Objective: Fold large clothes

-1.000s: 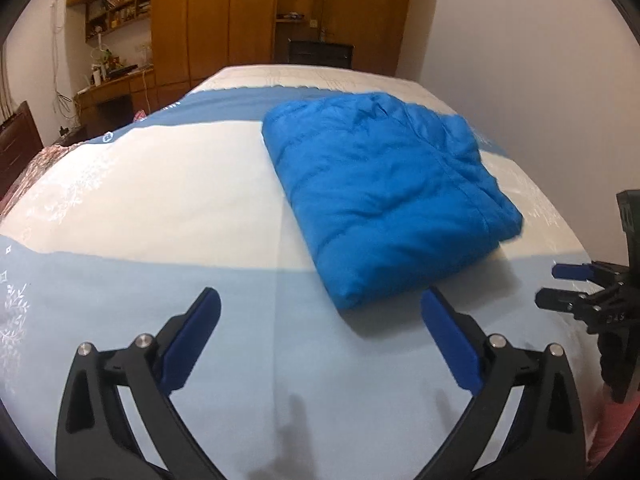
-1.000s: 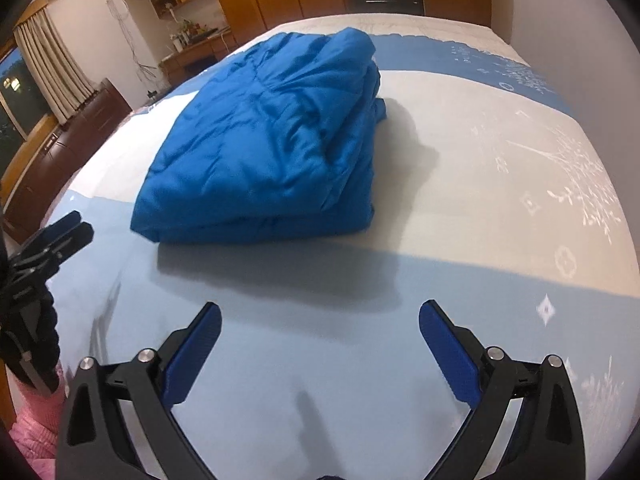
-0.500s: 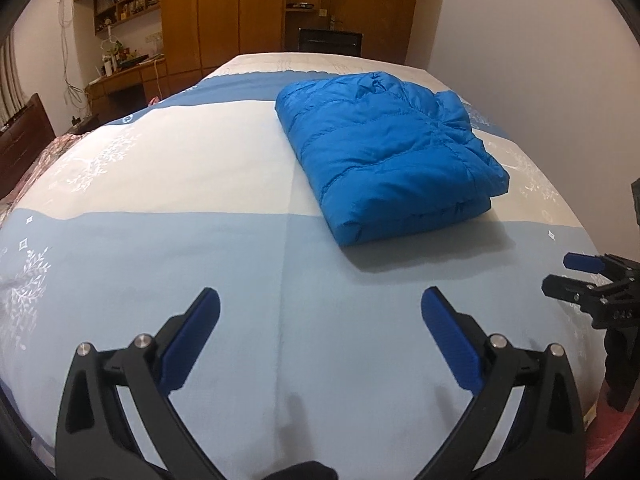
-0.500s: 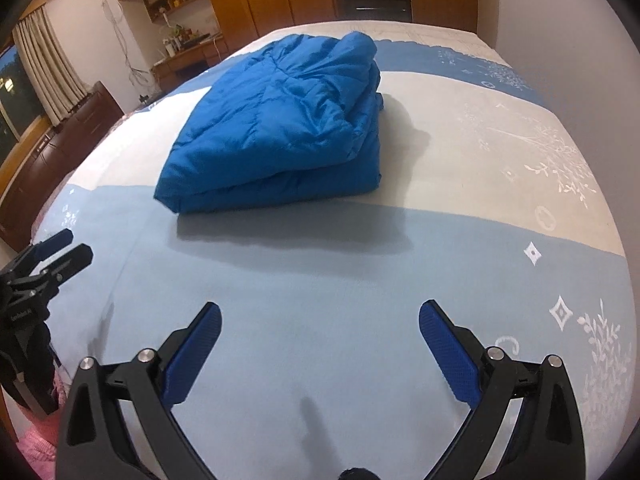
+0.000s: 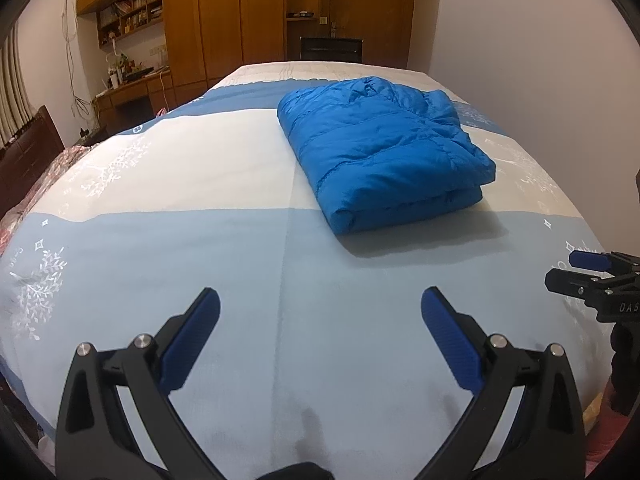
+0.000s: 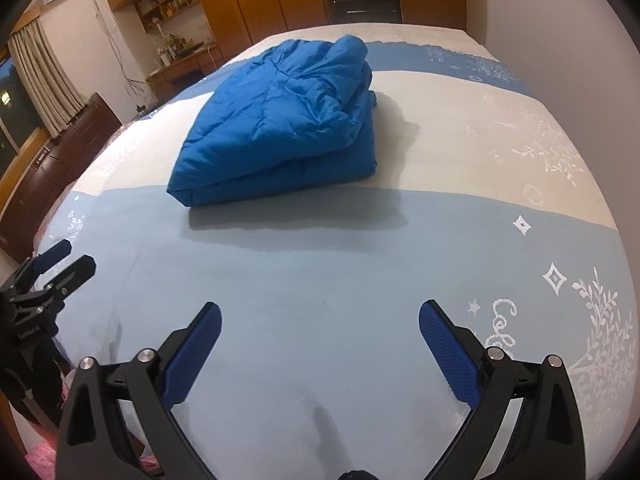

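Note:
A blue puffy jacket point(image 5: 384, 148) point(image 6: 280, 128) lies folded into a thick rectangle on the bed, across the white band of the cover. My left gripper point(image 5: 320, 304) hangs open over the pale blue band near the bed's front edge, well short of the jacket, with nothing between its fingers. My right gripper point(image 6: 320, 316) is likewise open and empty, set back from the jacket's near fold. Each gripper shows at the edge of the other's view: the right gripper point(image 5: 576, 270) at far right, the left gripper point(image 6: 74, 256) at far left.
The bed point(image 5: 180, 240) carries a blue and white cover with leaf prints. A plain wall point(image 5: 520, 40) runs along its right side. Wooden wardrobes point(image 5: 224, 20), shelves and a desk point(image 5: 132, 88) stand beyond. A dark dresser point(image 6: 60, 152) sits to the left.
Both grippers have drawn back from the folded jacket toward the bed's front edge, so it looks smaller and farther. Their jaws stay open. The jacket has not moved.

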`<action>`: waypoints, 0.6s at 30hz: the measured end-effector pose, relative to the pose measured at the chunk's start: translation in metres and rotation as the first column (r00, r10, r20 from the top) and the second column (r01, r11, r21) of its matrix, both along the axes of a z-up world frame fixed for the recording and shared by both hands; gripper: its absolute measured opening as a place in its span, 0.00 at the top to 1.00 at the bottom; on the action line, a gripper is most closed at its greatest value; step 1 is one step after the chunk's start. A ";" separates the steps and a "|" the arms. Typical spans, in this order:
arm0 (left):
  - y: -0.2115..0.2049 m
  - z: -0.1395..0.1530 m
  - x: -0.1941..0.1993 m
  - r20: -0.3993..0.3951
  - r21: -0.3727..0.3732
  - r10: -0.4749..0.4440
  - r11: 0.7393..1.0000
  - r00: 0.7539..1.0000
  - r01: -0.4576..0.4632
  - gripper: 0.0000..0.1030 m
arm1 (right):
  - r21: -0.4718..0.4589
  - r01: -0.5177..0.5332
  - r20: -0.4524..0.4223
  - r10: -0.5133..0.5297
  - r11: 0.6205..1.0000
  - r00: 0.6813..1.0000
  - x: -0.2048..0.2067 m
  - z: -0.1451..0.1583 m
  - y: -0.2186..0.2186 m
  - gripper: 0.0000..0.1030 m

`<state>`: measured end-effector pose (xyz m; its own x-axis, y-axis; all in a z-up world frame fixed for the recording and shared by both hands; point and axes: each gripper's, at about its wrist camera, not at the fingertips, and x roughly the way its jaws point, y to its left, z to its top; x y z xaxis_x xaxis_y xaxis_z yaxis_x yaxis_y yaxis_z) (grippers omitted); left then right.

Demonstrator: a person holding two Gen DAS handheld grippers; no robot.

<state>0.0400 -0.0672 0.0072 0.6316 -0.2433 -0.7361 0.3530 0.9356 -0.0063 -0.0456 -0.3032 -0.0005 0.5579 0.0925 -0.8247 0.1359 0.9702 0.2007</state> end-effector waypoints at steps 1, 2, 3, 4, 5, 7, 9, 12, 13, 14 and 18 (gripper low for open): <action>0.000 0.001 -0.001 0.002 0.000 -0.001 1.000 1.000 0.001 0.03 | 0.000 0.000 0.000 0.000 1.000 1.000 0.000 0.000 0.000 0.04; 0.000 0.002 -0.003 0.005 0.000 -0.001 1.000 1.000 0.001 0.03 | -0.006 -0.002 0.003 0.002 1.000 1.000 -0.001 0.001 0.001 0.04; 0.000 0.002 -0.004 0.008 0.000 0.000 1.000 1.000 0.000 0.03 | -0.012 -0.002 0.006 0.003 1.000 1.000 -0.002 0.002 0.002 0.04; 0.000 0.003 -0.004 0.009 -0.001 -0.001 1.000 1.000 0.001 0.03 | -0.016 -0.001 0.008 0.002 1.000 1.000 -0.003 0.002 0.003 0.04; 0.000 0.004 -0.005 0.012 -0.002 0.000 1.000 1.000 0.000 0.03 | -0.020 0.000 0.011 0.000 1.000 1.000 -0.003 0.003 0.004 0.04; 0.001 0.005 -0.006 0.013 -0.003 0.001 1.000 1.000 -0.001 0.03 | -0.022 0.001 0.013 -0.001 1.000 1.000 -0.004 0.003 0.003 0.04; 0.001 0.005 -0.007 0.014 -0.003 -0.001 1.000 1.000 0.001 0.03 | -0.020 0.003 0.016 -0.003 1.000 1.000 -0.005 0.004 0.003 0.04; 0.000 0.006 -0.008 0.017 0.000 -0.003 1.000 1.000 0.003 0.03 | -0.021 0.003 0.019 -0.003 1.000 1.000 -0.006 0.004 0.003 0.04; 0.001 0.006 -0.008 0.018 0.000 -0.004 1.000 1.000 0.004 0.03 | -0.022 0.003 0.019 -0.003 1.000 1.000 -0.006 0.005 0.003 0.04; 0.001 0.006 -0.008 0.017 -0.001 -0.005 1.000 1.000 0.005 0.03 | -0.021 0.003 0.020 -0.002 1.000 1.000 -0.006 0.005 0.003 0.04; 0.000 0.006 -0.009 0.016 -0.001 -0.006 1.000 1.000 0.006 0.03 | -0.015 0.003 0.022 -0.003 1.000 1.000 -0.006 0.005 0.003 0.04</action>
